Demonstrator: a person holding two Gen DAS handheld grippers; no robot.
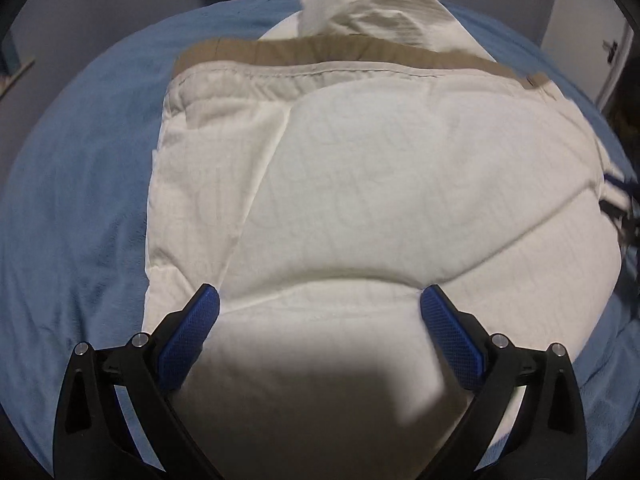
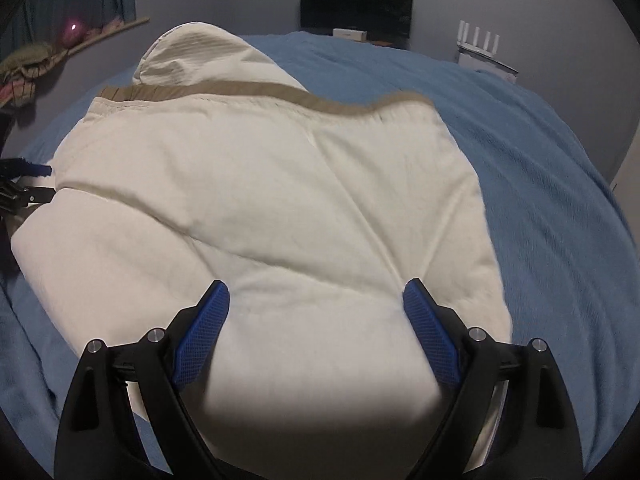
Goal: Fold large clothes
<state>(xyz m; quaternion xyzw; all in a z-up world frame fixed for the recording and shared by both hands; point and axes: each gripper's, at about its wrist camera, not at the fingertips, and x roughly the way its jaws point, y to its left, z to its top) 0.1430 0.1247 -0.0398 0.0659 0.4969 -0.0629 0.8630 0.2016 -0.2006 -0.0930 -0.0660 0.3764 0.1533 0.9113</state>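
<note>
1. Bed [image 2: 560, 168], blue cover: carries everything.
2. Cream padded garment [image 1: 380, 184]: lies partly folded on the bed, tan trim band [image 1: 320, 54] along the far edge, a loose cream part [image 1: 380, 0] bunched beyond it. Long axis runs side to side across both views.
3. Left tool [image 1: 319, 306]: jaws wide apart, nothing gripped, over the near fold edge, left half.
4. Right tool [image 2: 316, 300]: jaws wide, empty, over the right half. Each hand looks equally near; the garment lies straight ahead and below.
</note>
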